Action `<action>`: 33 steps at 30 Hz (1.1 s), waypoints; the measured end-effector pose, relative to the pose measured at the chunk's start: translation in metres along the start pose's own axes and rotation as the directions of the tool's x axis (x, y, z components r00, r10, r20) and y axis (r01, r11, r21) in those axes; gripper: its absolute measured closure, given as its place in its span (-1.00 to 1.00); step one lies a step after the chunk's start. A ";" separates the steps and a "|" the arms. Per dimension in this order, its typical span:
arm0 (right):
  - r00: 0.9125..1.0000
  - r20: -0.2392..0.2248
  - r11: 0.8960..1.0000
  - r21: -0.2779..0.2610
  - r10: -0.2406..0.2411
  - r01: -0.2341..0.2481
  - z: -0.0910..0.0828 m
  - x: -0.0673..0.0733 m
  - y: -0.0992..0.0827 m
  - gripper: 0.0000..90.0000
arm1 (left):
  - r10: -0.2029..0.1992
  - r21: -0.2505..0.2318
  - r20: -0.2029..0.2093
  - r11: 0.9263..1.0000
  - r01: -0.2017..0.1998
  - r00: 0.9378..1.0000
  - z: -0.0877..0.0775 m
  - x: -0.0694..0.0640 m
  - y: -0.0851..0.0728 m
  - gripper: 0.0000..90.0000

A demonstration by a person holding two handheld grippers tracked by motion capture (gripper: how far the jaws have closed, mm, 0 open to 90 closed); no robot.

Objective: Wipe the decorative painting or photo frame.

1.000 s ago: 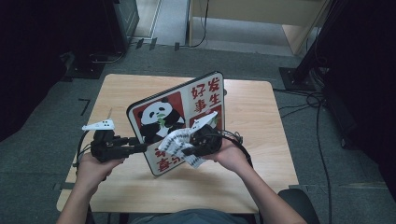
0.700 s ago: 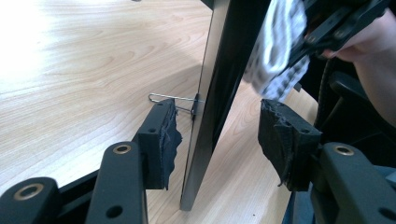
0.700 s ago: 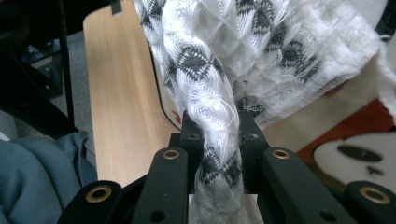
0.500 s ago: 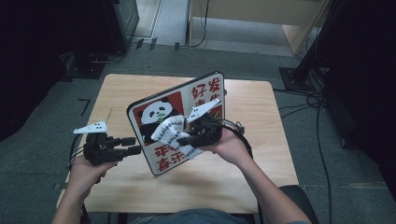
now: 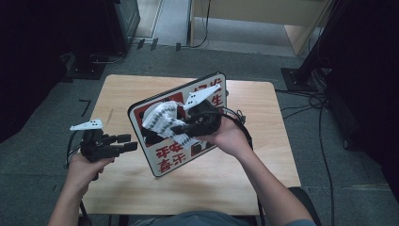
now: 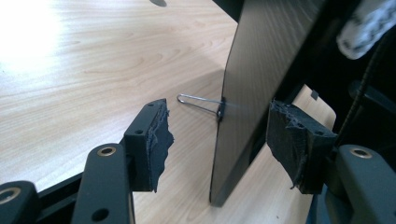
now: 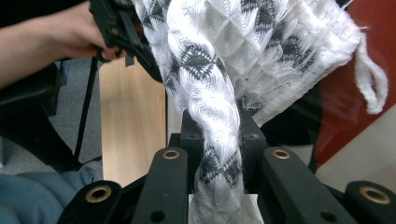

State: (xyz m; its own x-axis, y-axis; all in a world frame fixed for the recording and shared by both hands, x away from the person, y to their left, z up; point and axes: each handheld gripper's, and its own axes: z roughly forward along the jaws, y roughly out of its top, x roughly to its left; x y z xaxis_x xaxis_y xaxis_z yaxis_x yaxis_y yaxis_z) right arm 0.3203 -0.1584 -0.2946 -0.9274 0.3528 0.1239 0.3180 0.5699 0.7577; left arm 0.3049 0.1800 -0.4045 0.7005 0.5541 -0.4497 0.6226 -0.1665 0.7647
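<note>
Now the right gripper (image 5: 181,128) holds a white cloth (image 5: 162,118) over the board (image 5: 169,157), and the left gripper (image 5: 126,142) stands open beside the board.

Seen from the high view, the board with the panda picture and red characters is tilted above the wooden table (image 5: 263,155), near its middle. The right gripper's jaws are pressed together on the cloth (image 7: 219,140), which has a grey diamond pattern and hangs bunched in front of the board's face. The left gripper's jaws have just been opening; in the left gripper view the dark edge of the board (image 6: 243,116) stands between the two pads (image 6: 159,140) without touching them. A metal clip (image 6: 201,103) sits on that edge, with its wire handle pointing toward the table.
</note>
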 end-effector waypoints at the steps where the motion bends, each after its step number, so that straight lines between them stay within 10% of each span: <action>1: 1.000 0.001 1.000 -0.003 -0.004 0.004 -0.001 0.000 0.003 0.75 | -0.001 0.000 -0.001 1.000 0.001 1.000 0.001 0.001 0.001 -0.13; 20: 0.998 0.029 0.997 -0.036 -0.063 0.064 0.001 0.016 0.073 0.75 | 0.045 -0.014 0.008 0.999 -0.045 0.999 0.013 0.009 0.022 -0.13; 33: 0.999 0.019 0.999 0.021 -0.044 0.043 0.027 0.010 0.066 0.74 | 0.045 -0.015 0.008 0.999 -0.045 0.999 0.010 0.006 0.020 -0.12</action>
State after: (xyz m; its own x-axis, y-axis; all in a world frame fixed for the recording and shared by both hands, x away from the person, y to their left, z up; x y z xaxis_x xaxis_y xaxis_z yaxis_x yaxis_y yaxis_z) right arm 0.3373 -0.0972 -0.2601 -0.9366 0.3414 0.0787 0.2816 0.6000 0.7488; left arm 0.3254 0.1720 -0.3967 0.7308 0.5394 -0.4184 0.5851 -0.1791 0.7910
